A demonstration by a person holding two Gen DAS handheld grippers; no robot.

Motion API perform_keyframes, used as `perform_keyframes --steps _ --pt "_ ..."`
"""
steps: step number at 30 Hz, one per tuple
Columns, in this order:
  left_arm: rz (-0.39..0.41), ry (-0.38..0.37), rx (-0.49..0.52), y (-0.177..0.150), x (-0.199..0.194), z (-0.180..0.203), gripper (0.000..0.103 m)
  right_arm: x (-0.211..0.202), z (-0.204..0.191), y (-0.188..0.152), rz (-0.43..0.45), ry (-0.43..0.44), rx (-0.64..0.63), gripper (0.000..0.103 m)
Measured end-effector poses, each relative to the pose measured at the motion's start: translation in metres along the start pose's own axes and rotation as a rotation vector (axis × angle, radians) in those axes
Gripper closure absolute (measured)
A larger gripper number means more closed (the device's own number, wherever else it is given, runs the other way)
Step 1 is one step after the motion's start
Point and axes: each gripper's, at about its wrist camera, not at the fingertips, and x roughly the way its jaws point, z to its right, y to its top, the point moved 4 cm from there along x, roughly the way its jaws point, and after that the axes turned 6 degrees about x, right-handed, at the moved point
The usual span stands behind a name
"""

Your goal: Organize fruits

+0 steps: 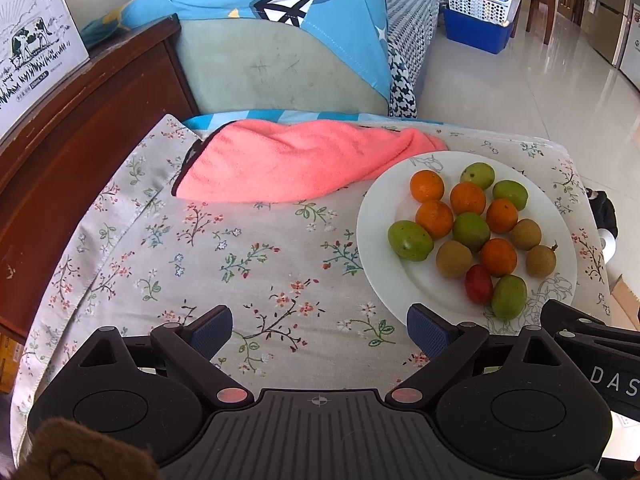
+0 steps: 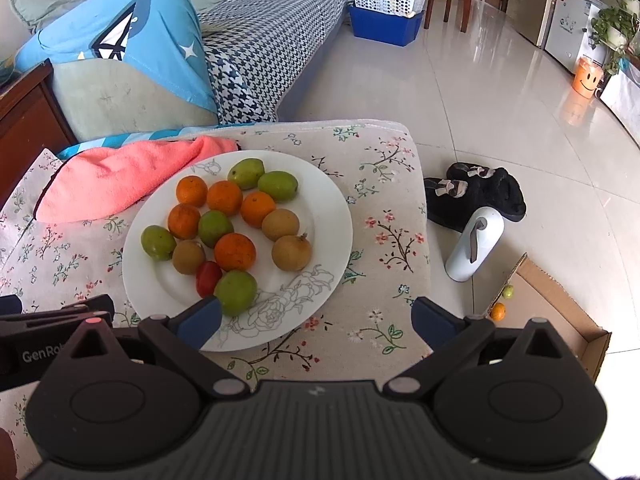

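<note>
- The white plate (image 2: 320, 184) on the floral cloth (image 1: 200, 240) holds every kind mixed; this fits sorting ahead or gathering finished.
- Five oranges (image 2: 235, 252), five green fruits (image 2: 236, 293), three brown longans (image 2: 291, 253), one red tomato (image 2: 208, 279).
- Left gripper (image 1: 320, 330) and right gripper (image 2: 316, 318) hover spread wide, holding nothing.

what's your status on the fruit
Left tool open, right tool open, both empty. Mixed fruits all on white plate. Pink towel beside plate, not blocking.
</note>
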Motion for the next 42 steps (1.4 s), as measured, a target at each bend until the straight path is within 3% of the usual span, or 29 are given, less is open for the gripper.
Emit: perform_keyframes --steps 29,42 --pt "0.025 0.033 0.016 -0.004 -0.013 -0.007 0.008 -0.013 -0.011 -0.002 0.030 0.003 -0.041 0.002" --pt "0.018 0.054 -0.011 -0.027 -0.020 -0.024 0.008 -0.021 -0.026 -0.018 0.024 0.035 -0.104 0.002"
